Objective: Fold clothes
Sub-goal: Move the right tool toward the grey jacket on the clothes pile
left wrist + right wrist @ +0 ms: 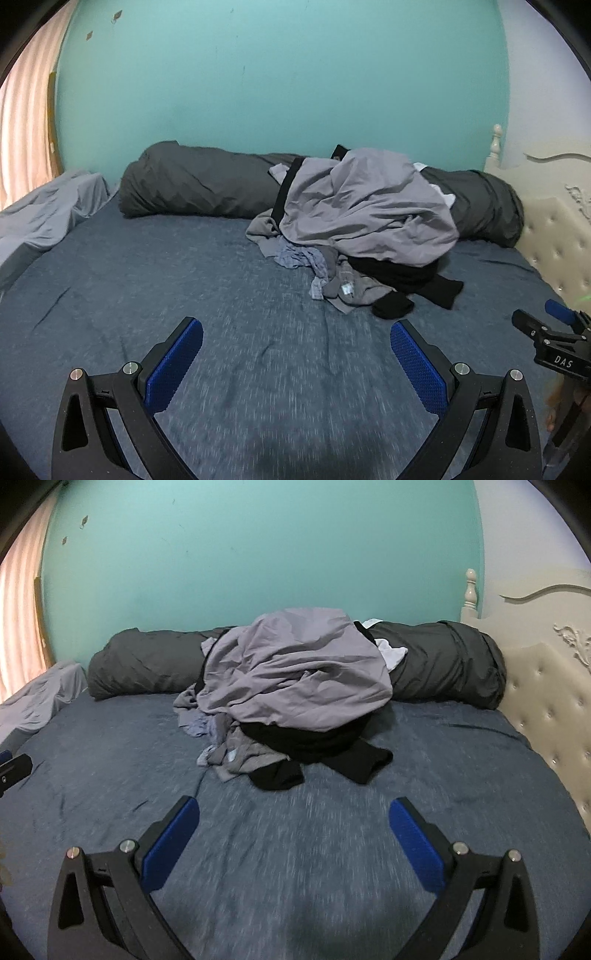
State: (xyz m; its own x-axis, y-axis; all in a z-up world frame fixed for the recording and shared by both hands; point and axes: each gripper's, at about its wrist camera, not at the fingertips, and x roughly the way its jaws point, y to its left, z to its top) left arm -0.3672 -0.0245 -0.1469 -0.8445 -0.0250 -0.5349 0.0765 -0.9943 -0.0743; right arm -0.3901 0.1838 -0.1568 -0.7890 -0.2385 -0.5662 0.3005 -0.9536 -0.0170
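Left tongs [296, 363] spread wide, holding nothing, over bare blue bed [110, 295]. Right tongs [294, 843] the same: wide apart, nothing between the pads, bare sheet below.

Pile [354, 229] of clothes lies ahead of both tongs, well apart from the tips; ahead and to the right for the left tongs, straight ahead for the right tongs. Big grey piece [295, 675] on top, draped over the rest. Black piece [325, 749] sticks out from under it, nearest the tips. Small grey piece [240, 760] and a pale checked one [299, 258] at the pile's left edge. Dark roll [195, 181] of bedding behind the pile, against the wall; the pile leans on it.

Risks, as judged from here:
- Layers tangled. A pinch on the black piece, the nearest, likely drags the whole heap, since the grey piece lies on top of it.
- A deep bite into the grey piece may catch two layers, or a second garment underneath; then it will not spread flat.
- A low approach may nip the sheet along with the cloth and ruck the bed up.
- Grey piece is large; lifted by one corner only, it may twist and hang bunched.
- The two tongs are close side by side; both going for the same edge may knock together.
- White scrap [391, 651] behind the pile may slide down behind the roll when the heap shifts.
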